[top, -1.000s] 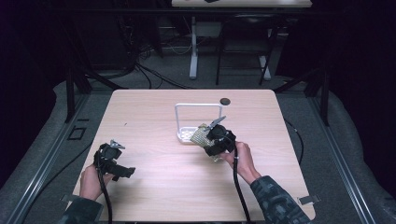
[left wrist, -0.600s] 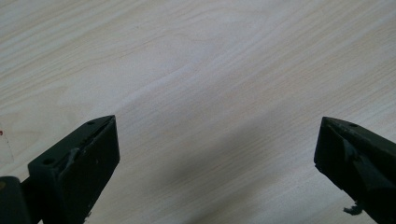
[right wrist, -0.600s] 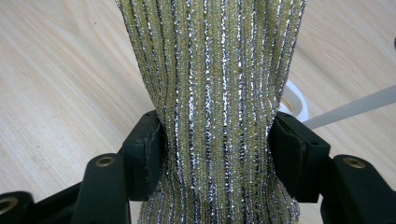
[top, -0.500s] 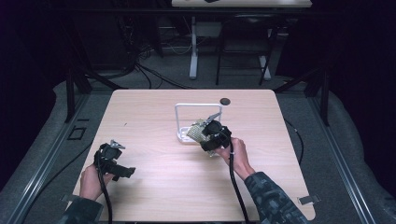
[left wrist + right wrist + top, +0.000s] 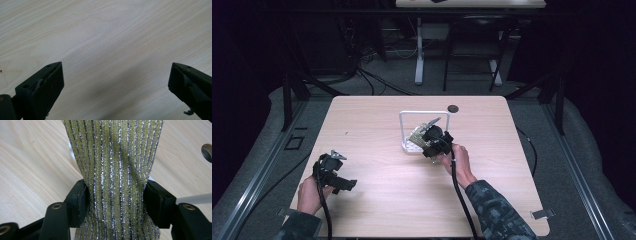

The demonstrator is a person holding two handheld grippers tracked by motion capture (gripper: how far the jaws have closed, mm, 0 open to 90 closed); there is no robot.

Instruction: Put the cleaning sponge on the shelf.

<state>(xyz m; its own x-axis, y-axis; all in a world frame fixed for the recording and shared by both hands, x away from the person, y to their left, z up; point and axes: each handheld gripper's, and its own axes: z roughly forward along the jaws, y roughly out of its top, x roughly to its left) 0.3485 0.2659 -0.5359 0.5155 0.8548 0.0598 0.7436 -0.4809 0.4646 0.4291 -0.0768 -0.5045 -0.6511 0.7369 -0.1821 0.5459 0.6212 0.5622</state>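
Right gripper clamped on a yellow-green scrubbing sponge with silver threads, 2 jaws pinching its sides into a waist, held over the white wire rack at the middle of the wooden table. Left gripper low over bare wood near the table's front-left part, jaws spread wide, nothing between. Dark round hole just behind the rack.

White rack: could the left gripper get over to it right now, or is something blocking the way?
Probably yes. The left gripper is open and holds nothing, and bare table lies between it and the white rack. The right gripper, shut on the glittery sponge, crowds the rack's near side.
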